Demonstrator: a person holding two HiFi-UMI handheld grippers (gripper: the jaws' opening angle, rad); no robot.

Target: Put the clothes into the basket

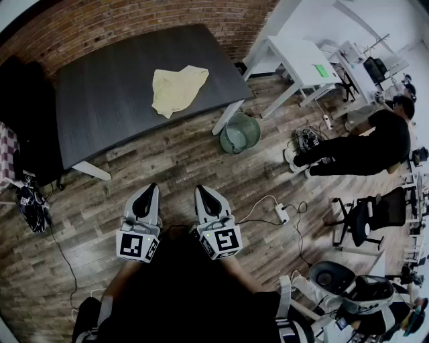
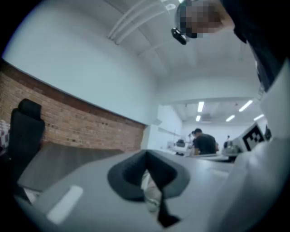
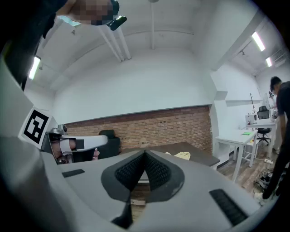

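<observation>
One yellow cloth (image 1: pixel 177 90) is all the clothing in sight, and it lies crumpled on the dark table (image 1: pixel 100 107). Nothing of the task looks done yet, as the green basket (image 1: pixel 240 132) on the floor appears to hold nothing. The whole job is left: walking up, picking the cloth off the table and dropping it in the basket.

From the head view, the cloth is at twelve o'clock from the two grippers and well apart from them. The basket stands at about four o'clock from the cloth, just beside the table's near right leg. The left gripper (image 1: pixel 149 194) and the right gripper (image 1: pixel 204 195) are held side by side, roughly level, each with its jaws pressed together on nothing.

The table has a matte dark top and white legs, and stands on a wooden plank floor (image 1: pixel 174 167) against a brick wall (image 1: pixel 167 17). A white desk (image 1: pixel 301 60) is at two o'clock, and a person in dark clothes (image 1: pixel 369 144) sits at three o'clock, near an office chair (image 1: pixel 369 214).
</observation>
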